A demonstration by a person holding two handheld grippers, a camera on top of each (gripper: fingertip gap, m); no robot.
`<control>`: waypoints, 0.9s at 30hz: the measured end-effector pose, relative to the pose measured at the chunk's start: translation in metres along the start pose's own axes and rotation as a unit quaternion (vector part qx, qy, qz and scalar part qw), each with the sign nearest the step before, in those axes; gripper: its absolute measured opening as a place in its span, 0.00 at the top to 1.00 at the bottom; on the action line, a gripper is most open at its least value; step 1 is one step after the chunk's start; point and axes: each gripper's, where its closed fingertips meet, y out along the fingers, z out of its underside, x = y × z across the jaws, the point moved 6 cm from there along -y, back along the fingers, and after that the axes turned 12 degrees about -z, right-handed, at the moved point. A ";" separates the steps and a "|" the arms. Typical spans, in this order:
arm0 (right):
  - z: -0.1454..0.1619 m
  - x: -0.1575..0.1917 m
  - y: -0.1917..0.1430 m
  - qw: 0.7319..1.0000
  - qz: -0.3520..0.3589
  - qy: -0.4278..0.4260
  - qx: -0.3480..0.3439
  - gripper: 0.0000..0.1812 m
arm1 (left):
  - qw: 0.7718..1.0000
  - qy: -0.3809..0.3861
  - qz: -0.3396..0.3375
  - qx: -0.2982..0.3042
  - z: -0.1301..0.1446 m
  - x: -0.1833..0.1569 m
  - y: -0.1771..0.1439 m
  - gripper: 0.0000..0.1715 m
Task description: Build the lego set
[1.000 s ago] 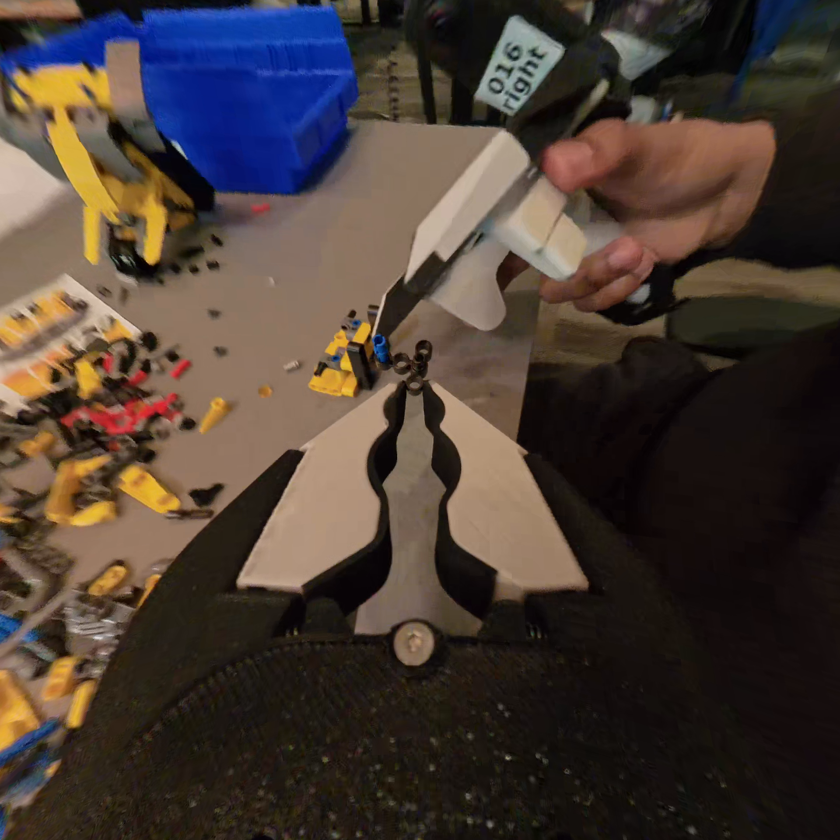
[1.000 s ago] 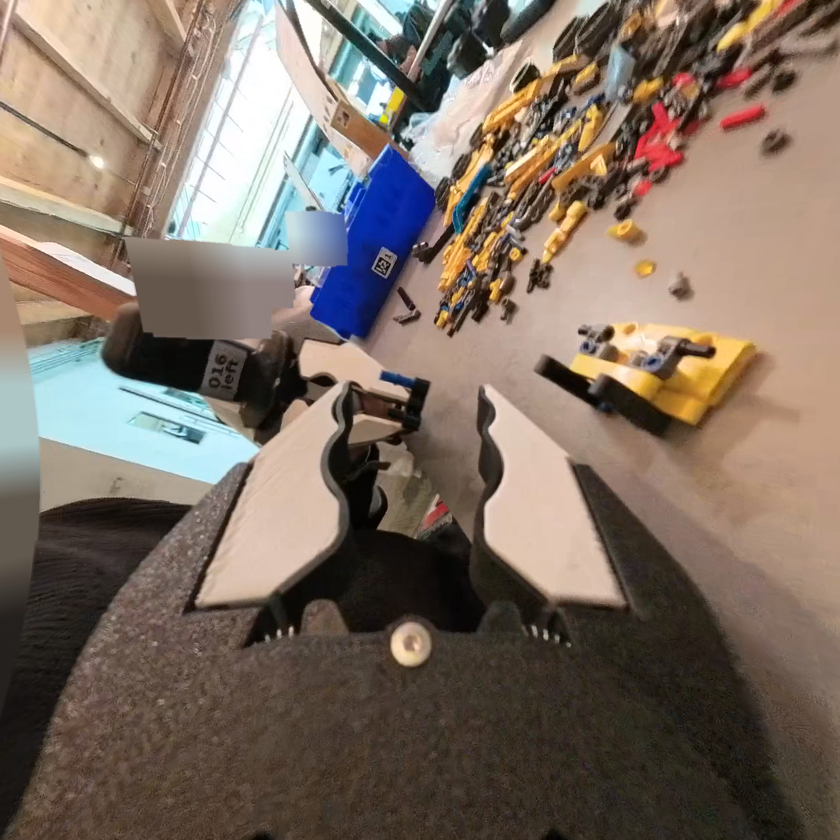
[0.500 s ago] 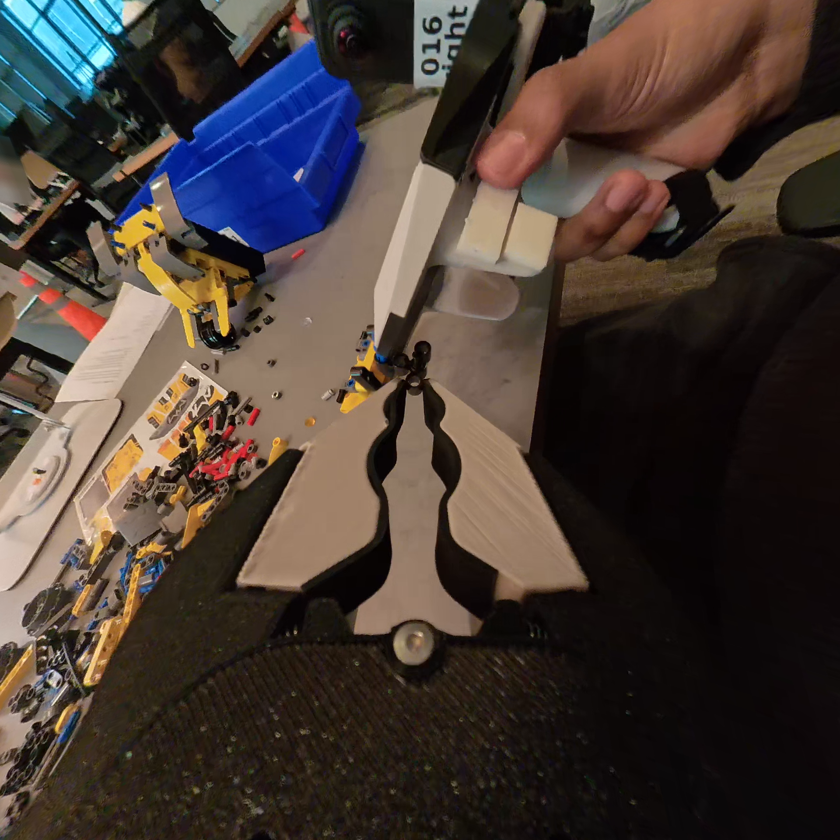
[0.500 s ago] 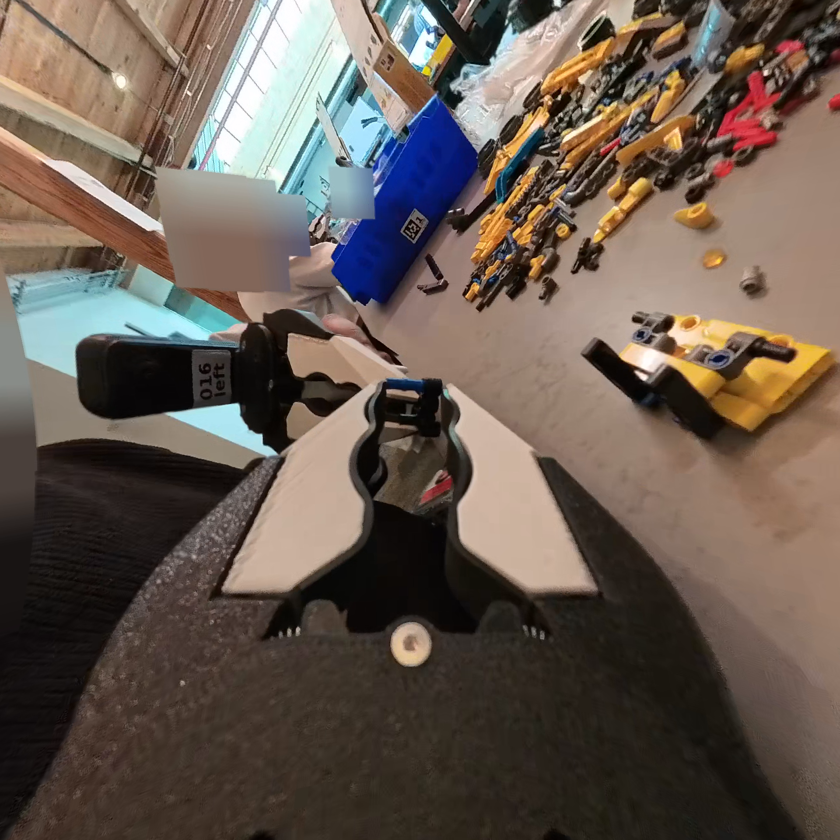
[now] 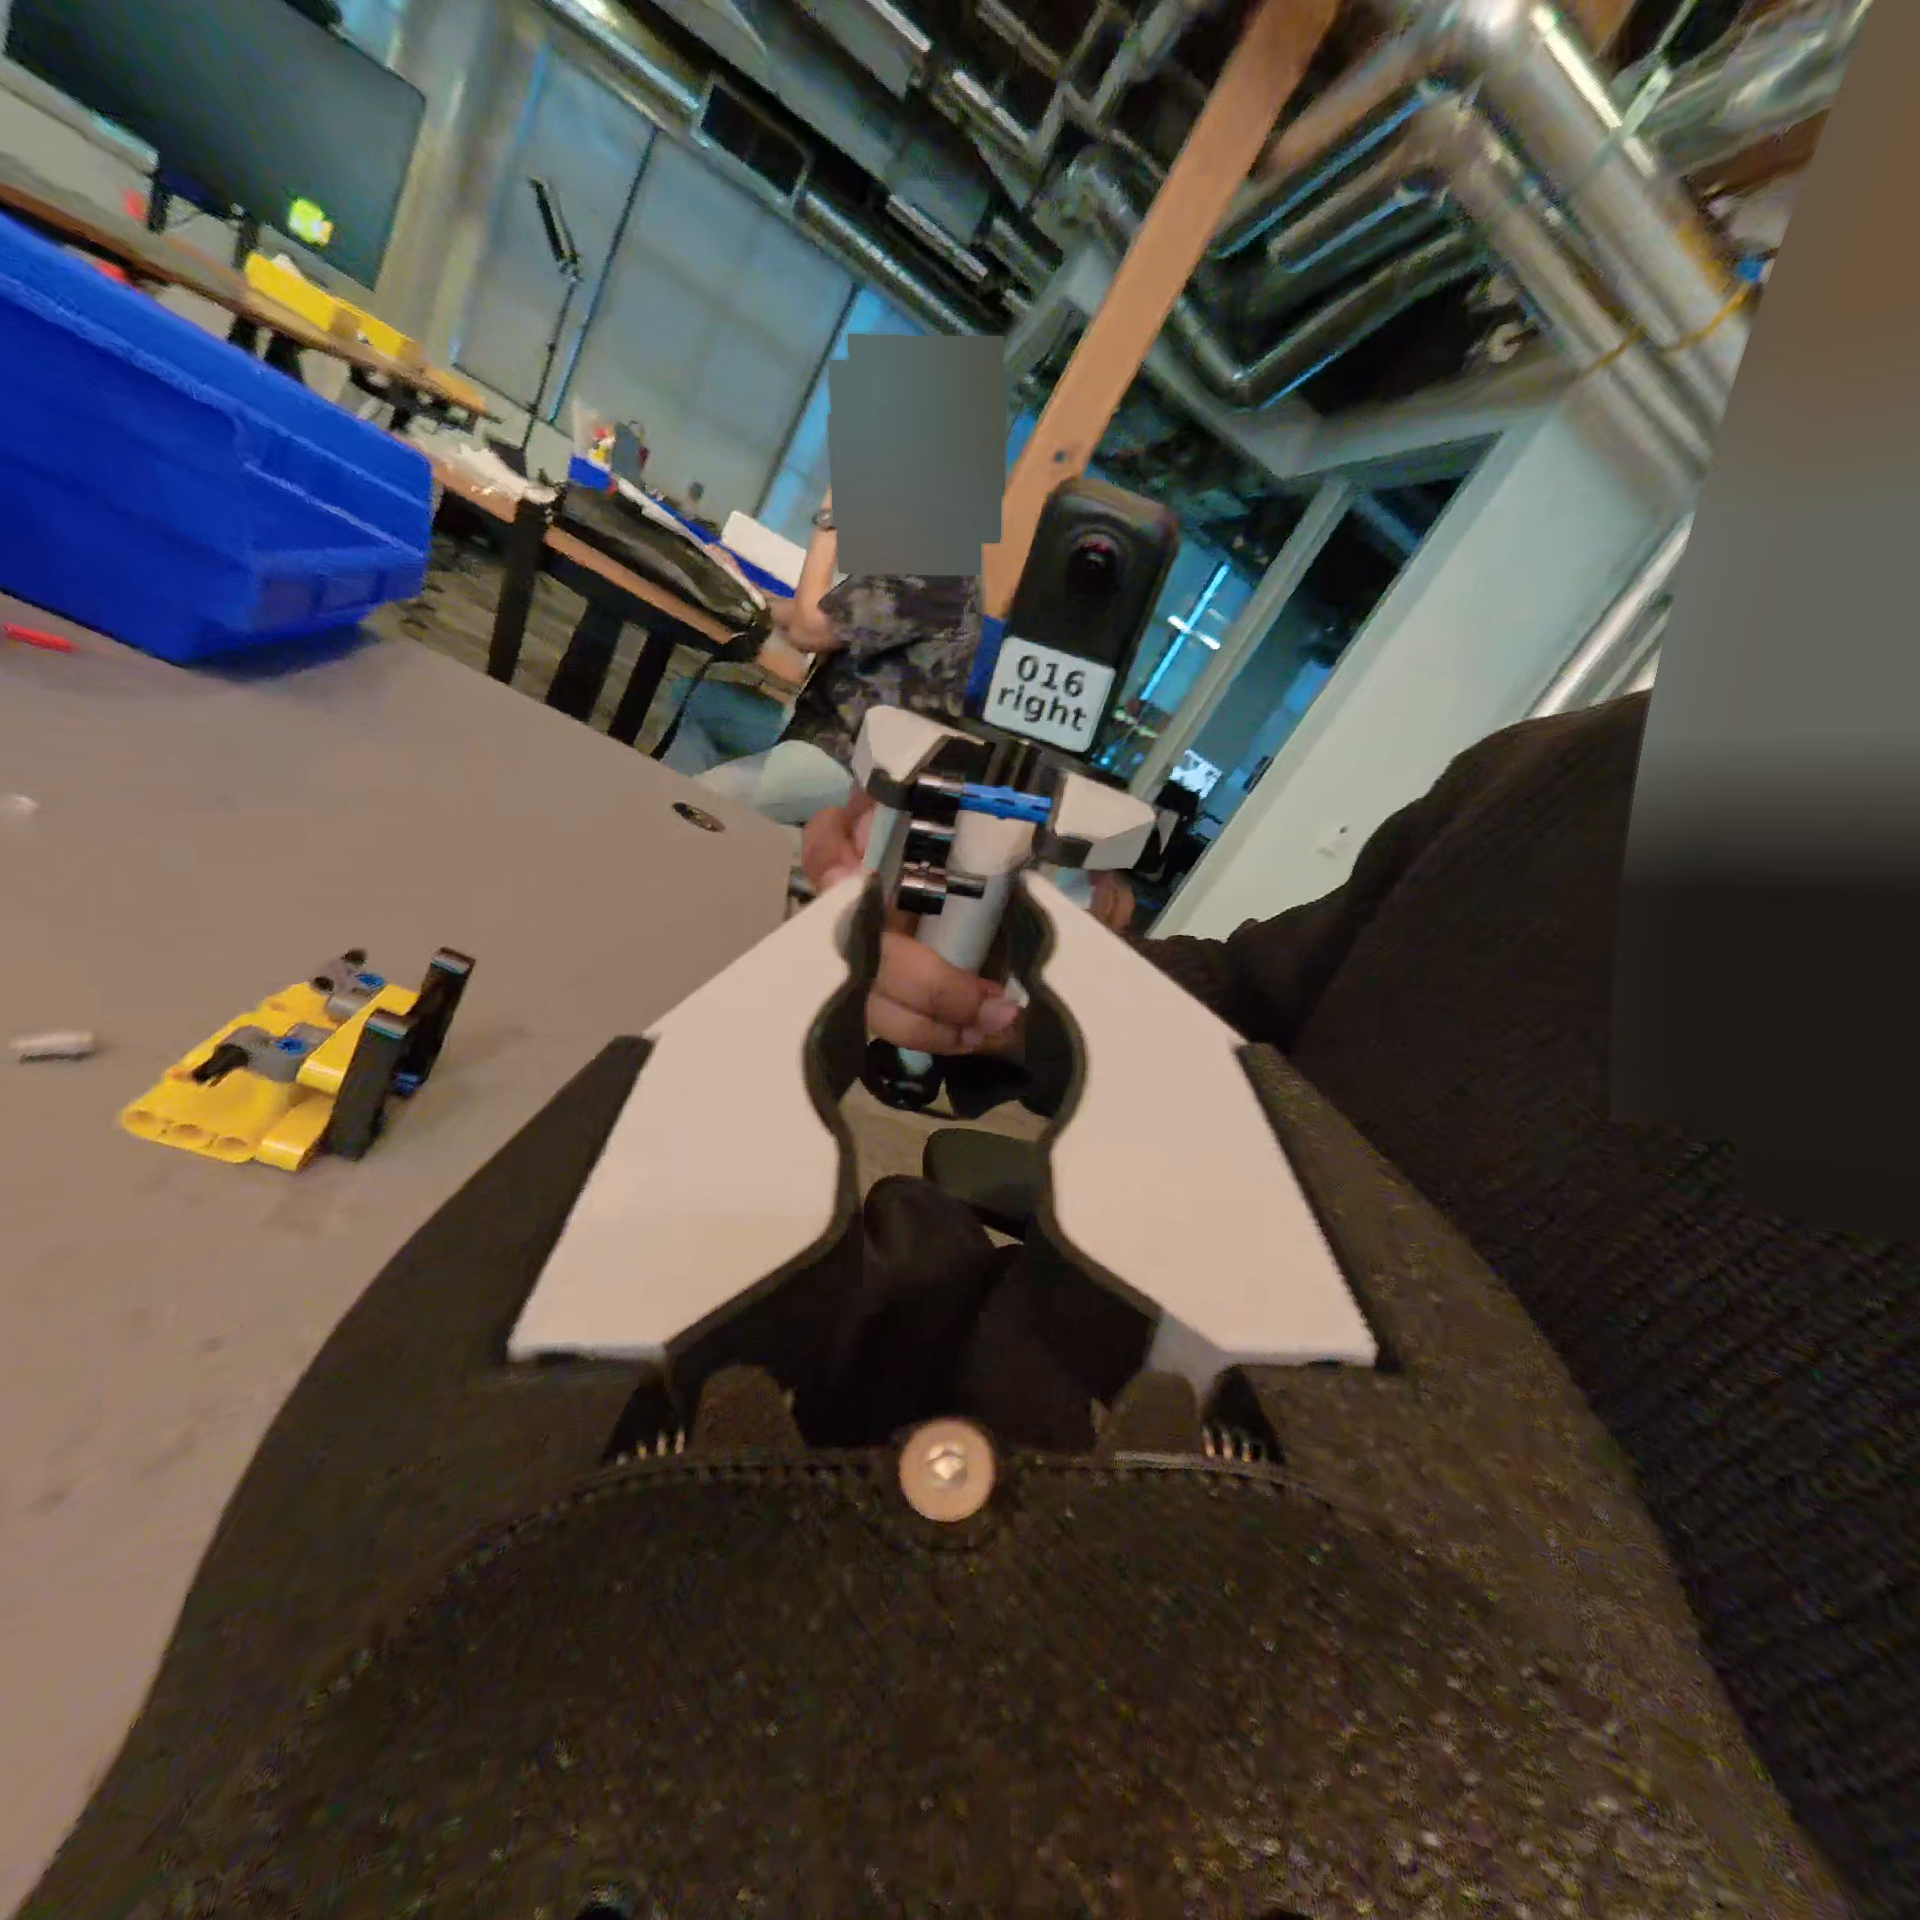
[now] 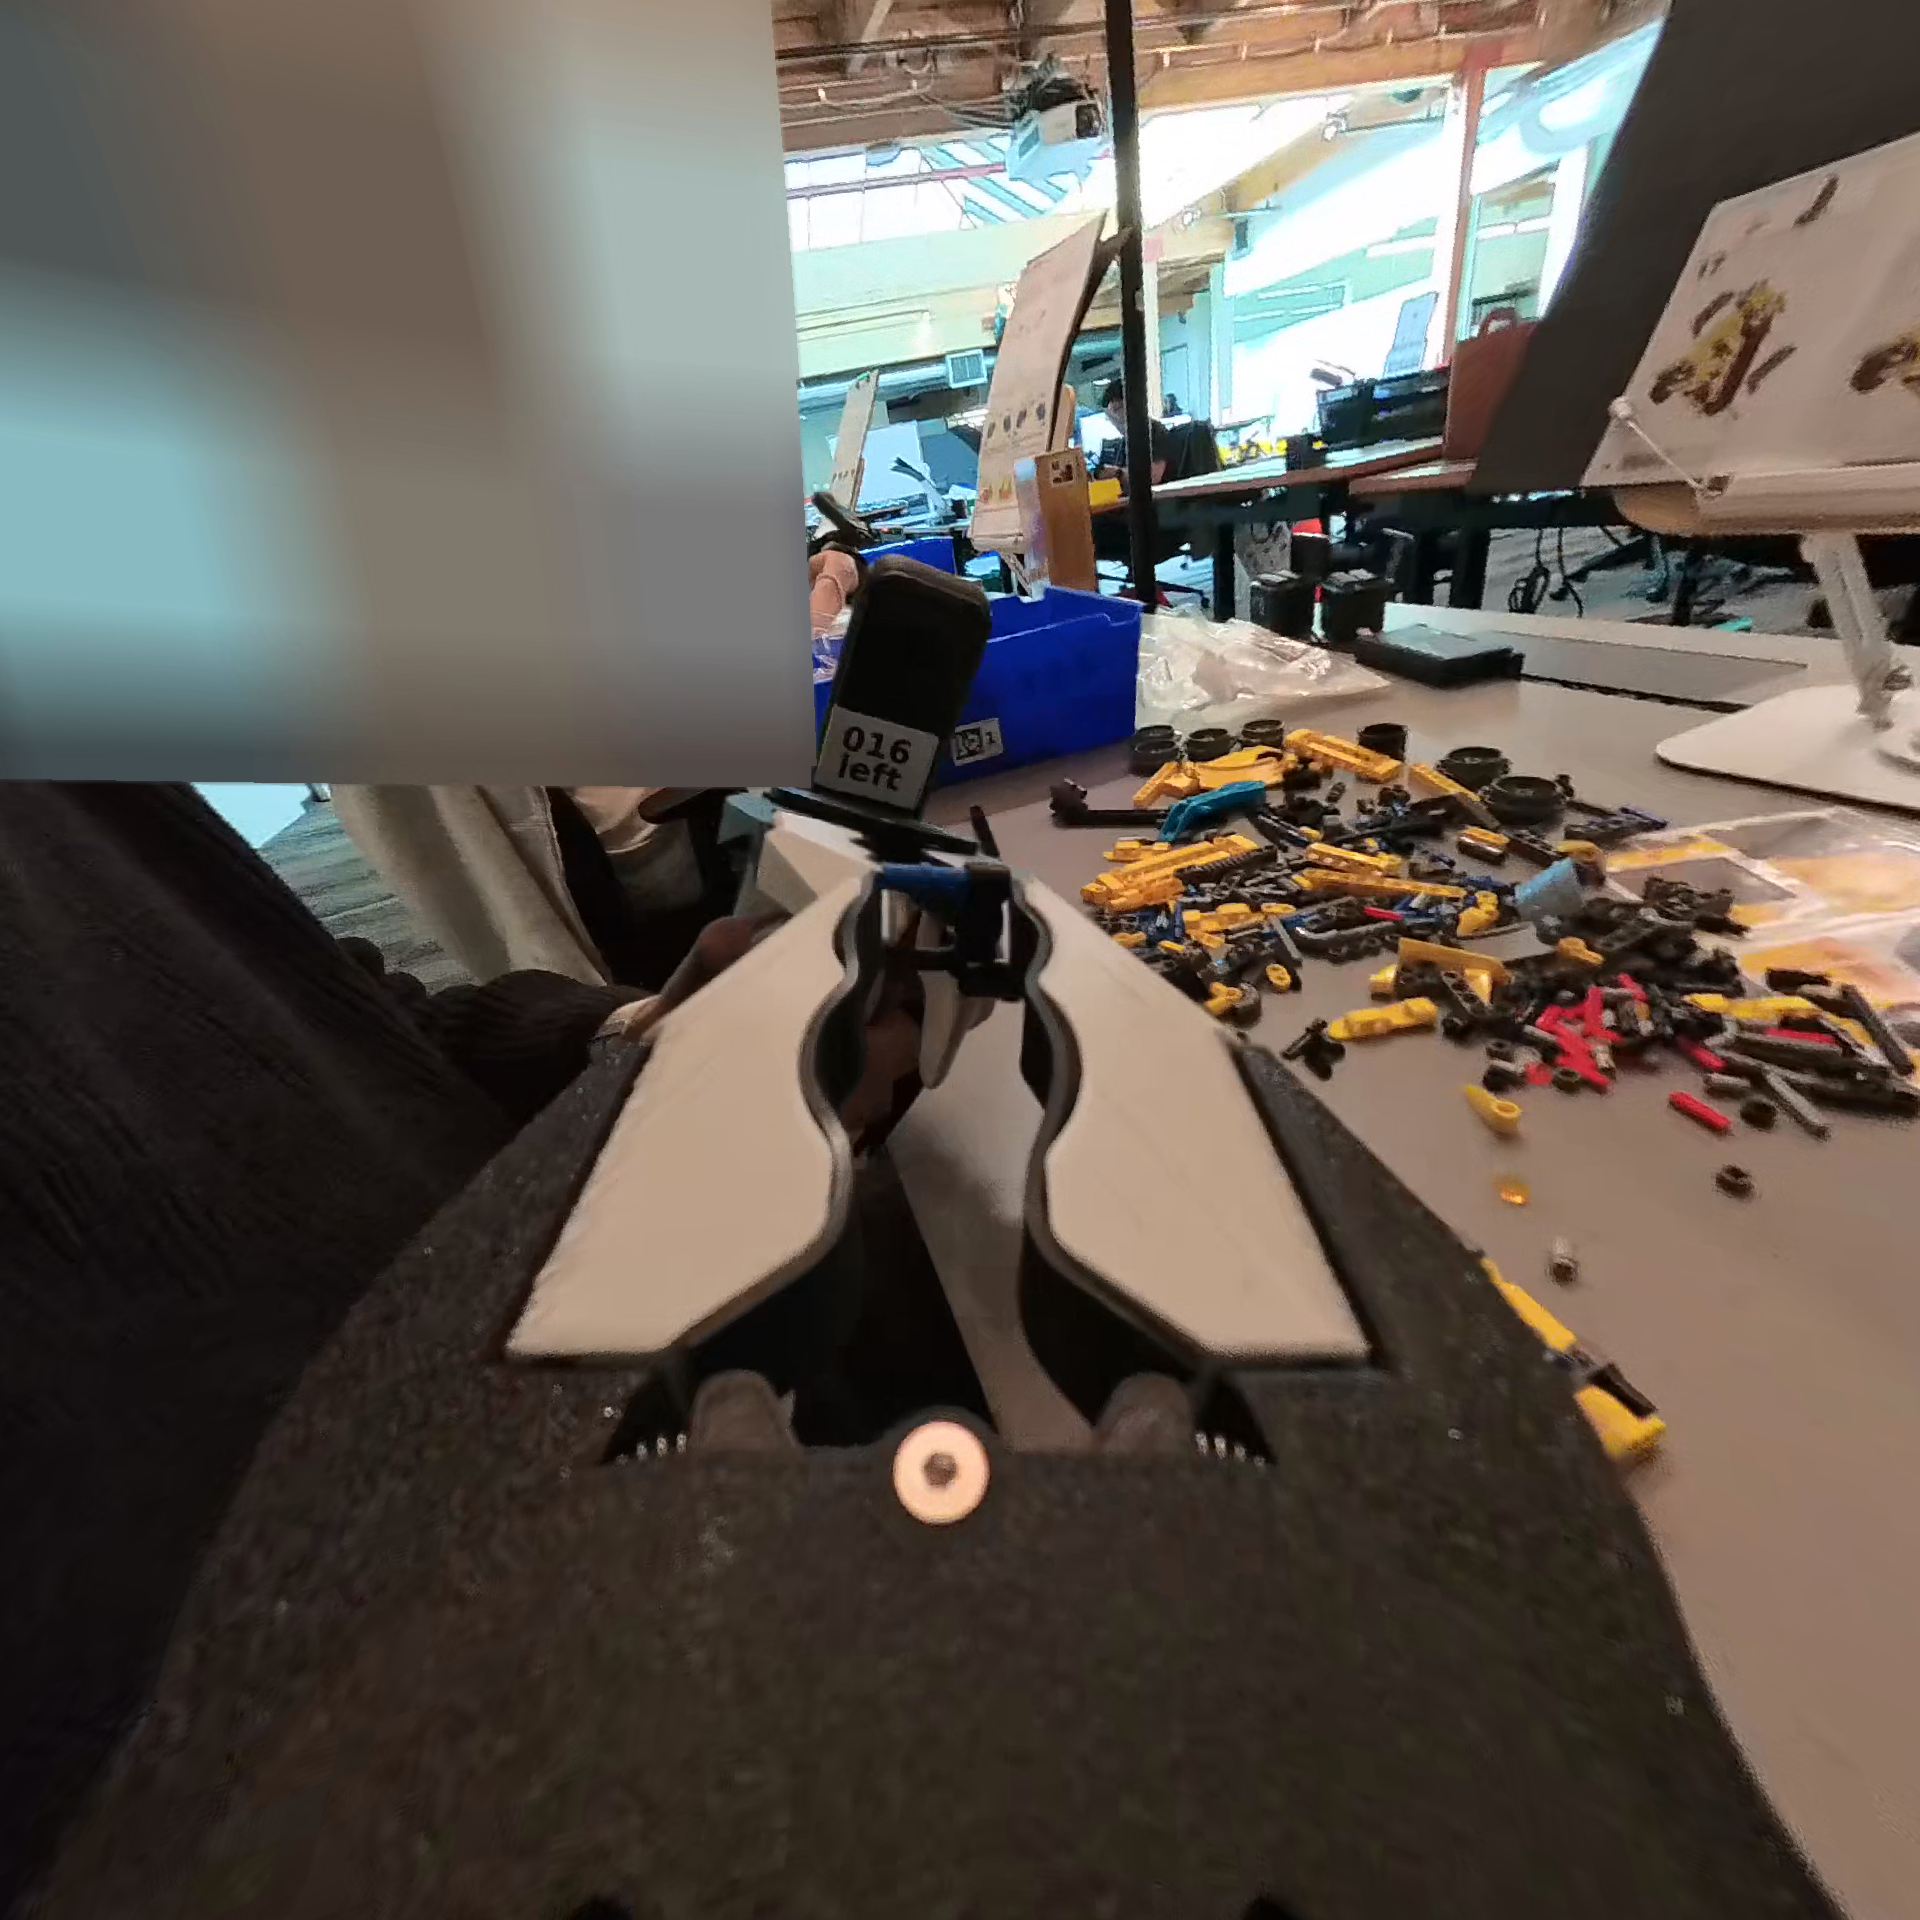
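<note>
My right gripper [image 6: 948,899] is shut on a small black connector piece [image 6: 987,930] with a blue pin [image 6: 920,883] in it, squeezed end to end between its tips. In the left wrist view that gripper [image 5: 992,800] faces me, with the black piece [image 5: 930,836] and blue pin [image 5: 997,800] in its tips and a hand [image 5: 935,1008] on its handle. My left gripper [image 5: 951,891] is slightly open, its tips around the piece's lower end, with a gap on the right. Its white fingers [image 6: 805,868] show just behind the piece.
A yellow and black sub-assembly [image 5: 281,1070] lies on the grey table [image 5: 312,831] to the left. A blue bin [image 5: 156,488] stands behind. In the right wrist view there is a pile of loose parts [image 6: 1455,935], a blue bin [image 6: 1049,665] and a booklet on a stand [image 6: 1787,312]. The grippers are tip to tip, or close to it.
Both grippers have tilted up to face each other level, beside the table edge. My right gripper has closed on the piece with the blue pin. My left gripper's jaws have widened.
</note>
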 end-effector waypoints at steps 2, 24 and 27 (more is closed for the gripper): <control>0.000 0.002 0.002 1.000 -0.012 0.004 -0.005 0.87 | 1.000 0.017 0.000 -0.006 -0.001 -0.003 -0.002 0.92; 0.006 0.000 0.002 0.992 -0.065 0.109 0.000 0.87 | 0.993 0.111 -0.042 0.015 0.002 -0.007 -0.004 0.92; 0.007 -0.001 0.001 0.992 -0.060 0.108 0.002 0.87 | 0.992 0.118 -0.050 0.018 0.002 -0.007 -0.004 0.92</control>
